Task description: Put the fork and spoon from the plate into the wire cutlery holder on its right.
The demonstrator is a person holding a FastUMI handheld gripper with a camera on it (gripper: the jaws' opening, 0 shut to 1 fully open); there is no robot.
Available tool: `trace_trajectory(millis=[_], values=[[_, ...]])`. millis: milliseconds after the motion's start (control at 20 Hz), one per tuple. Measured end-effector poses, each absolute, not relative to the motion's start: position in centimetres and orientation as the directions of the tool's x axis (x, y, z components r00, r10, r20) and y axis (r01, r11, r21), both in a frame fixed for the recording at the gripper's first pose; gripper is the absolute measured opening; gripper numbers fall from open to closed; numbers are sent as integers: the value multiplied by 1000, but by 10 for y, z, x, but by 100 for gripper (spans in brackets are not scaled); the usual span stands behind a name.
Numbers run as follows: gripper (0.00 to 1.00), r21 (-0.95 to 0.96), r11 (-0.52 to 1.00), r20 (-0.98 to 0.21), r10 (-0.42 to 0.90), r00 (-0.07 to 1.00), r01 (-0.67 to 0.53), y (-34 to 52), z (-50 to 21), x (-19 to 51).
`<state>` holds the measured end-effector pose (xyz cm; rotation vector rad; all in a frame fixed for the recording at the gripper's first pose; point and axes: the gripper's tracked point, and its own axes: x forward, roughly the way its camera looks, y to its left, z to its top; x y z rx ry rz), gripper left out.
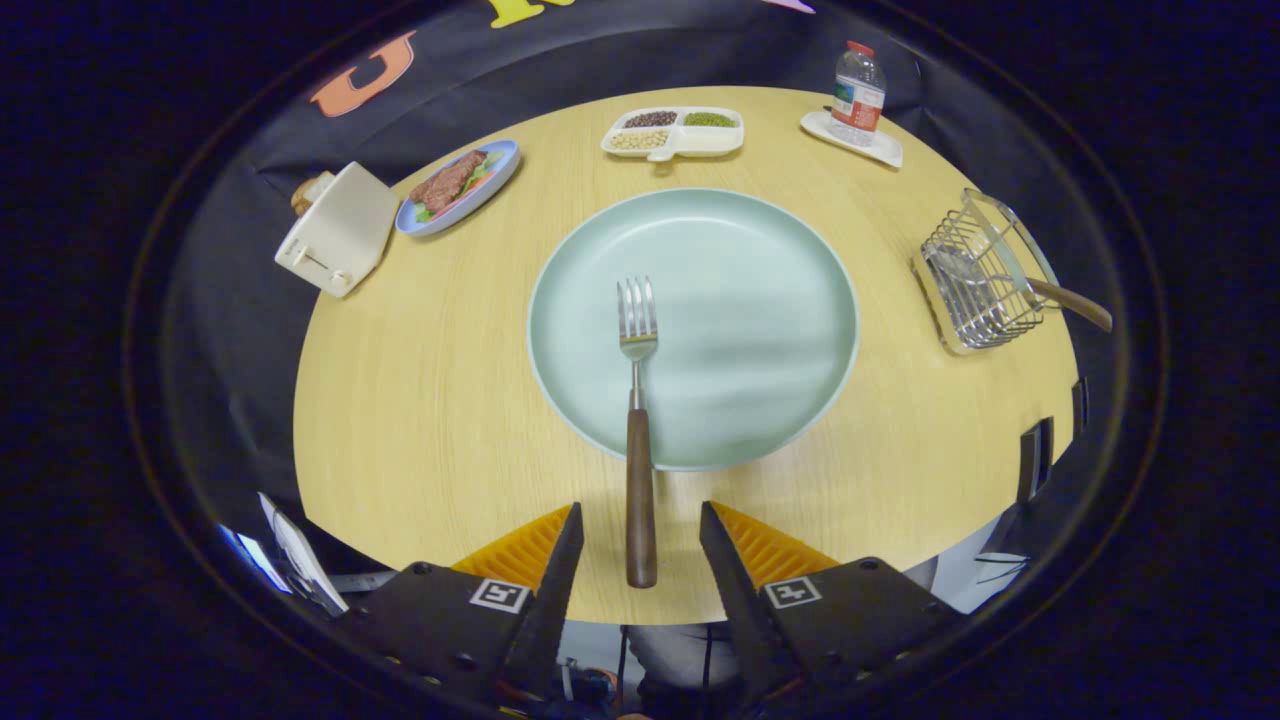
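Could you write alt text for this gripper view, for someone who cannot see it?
The open gripper straddles the wooden handle of a fork, whose tines rest on a pale green plate. To the plate's right, a wire cutlery holder holds a wooden-handled utensil.

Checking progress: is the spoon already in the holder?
Yes. The spoon lies in the holder, handle sticking out. The fork remains on the plate, handle between the open tongs.
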<state>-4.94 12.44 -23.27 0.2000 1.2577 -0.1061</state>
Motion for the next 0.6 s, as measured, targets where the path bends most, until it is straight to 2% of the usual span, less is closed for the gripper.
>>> trace_trajectory(millis=[50, 100, 200, 250, 300, 350, 500, 600], values=[[65, 83, 978, -953, 23, 303, 189, 123, -236, -49], [54, 78, 979, -952, 17, 306, 188, 123, -236, -47], [48, 58, 984, -949, 1, 315, 171, 122, -239, -41], [48, 49, 983, -949, -10, 314, 179, 120, -238, -43], [10, 42, 983, -949, -16, 316, 178, 120, -222, -40], [16, 40, 985, -951, -15, 310, 170, 121, -238, -41], [5, 45, 986, -952, -7, 306, 162, 120, -237, -41], [6, 46, 986, -952, -4, 306, 157, 119, -235, -42]])
